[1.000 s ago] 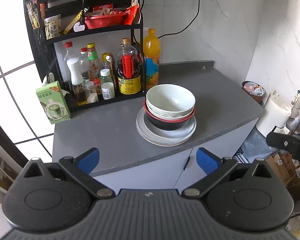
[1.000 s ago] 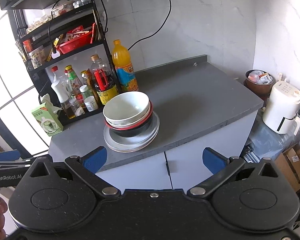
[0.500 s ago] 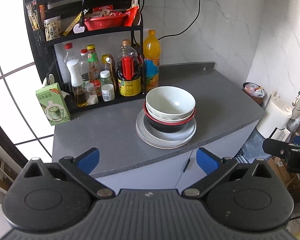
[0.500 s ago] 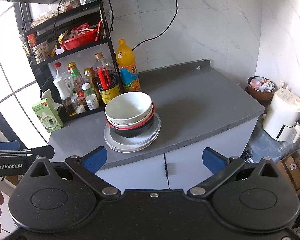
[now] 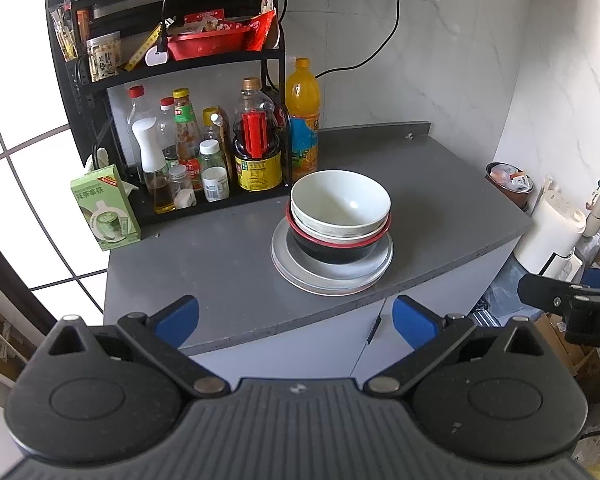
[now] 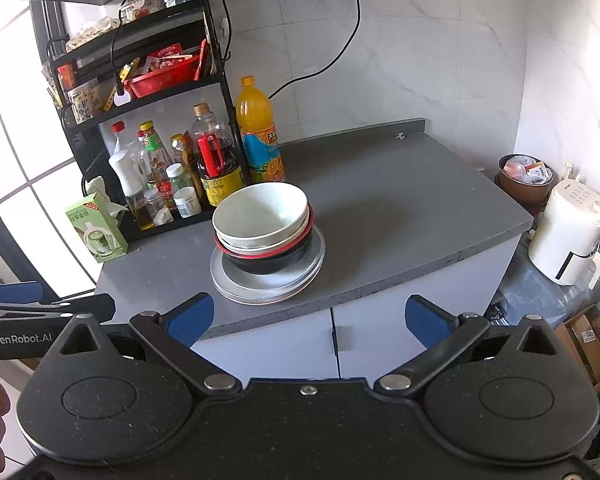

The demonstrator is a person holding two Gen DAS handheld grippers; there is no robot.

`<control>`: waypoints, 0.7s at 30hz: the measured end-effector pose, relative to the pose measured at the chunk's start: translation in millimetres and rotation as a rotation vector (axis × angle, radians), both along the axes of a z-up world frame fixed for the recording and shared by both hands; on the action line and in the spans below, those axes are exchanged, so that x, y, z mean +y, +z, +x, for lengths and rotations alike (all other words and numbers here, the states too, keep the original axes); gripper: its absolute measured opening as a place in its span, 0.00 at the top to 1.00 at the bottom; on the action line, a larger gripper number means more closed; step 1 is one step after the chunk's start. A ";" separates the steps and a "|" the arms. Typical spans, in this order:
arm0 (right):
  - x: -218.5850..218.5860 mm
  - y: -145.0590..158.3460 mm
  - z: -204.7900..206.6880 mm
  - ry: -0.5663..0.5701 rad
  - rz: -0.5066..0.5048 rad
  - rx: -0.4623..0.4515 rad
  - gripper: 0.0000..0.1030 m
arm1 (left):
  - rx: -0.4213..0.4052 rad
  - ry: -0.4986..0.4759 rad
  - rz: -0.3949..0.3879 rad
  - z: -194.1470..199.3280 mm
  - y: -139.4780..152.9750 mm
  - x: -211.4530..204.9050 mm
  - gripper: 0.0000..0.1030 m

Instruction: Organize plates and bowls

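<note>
Left wrist view: both grippers (image 5: 296, 316) (image 6: 306, 318) gape empty; bowls (image 5: 340, 200) hide plate (image 5: 300, 268) centres.

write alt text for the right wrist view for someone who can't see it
A white bowl sits nested in a black bowl with a red rim, on stacked plates on a grey counter. The open right tongs hover in front of it, empty; a bottle rack stands behind.

Both wrist cameras look forward and down from in front of the counter (image 5: 236, 256), well back from it. Both share the stack of bowls (image 5: 340, 208) (image 6: 260, 216) ahead between the jaws; each glimpses the other gripper beside it.
</note>
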State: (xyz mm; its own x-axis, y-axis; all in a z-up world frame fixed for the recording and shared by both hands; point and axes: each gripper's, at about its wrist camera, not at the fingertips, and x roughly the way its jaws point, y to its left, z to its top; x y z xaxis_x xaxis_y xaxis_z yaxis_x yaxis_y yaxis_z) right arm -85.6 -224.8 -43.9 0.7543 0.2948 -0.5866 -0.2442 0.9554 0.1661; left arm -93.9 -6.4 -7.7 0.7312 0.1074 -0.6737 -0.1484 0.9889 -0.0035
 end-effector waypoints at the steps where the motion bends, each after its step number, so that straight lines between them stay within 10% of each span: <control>1: -1.1 0.3 0.3 0.003 0.007 0.004 0.00 | -0.001 -0.001 0.001 -0.3 0.2 0.0 0.01; 21: 3.0 2.2 -2.9 0.004 -0.010 -0.017 0.00 | 0.001 -0.010 -0.003 -1.4 -0.5 -1.4 0.01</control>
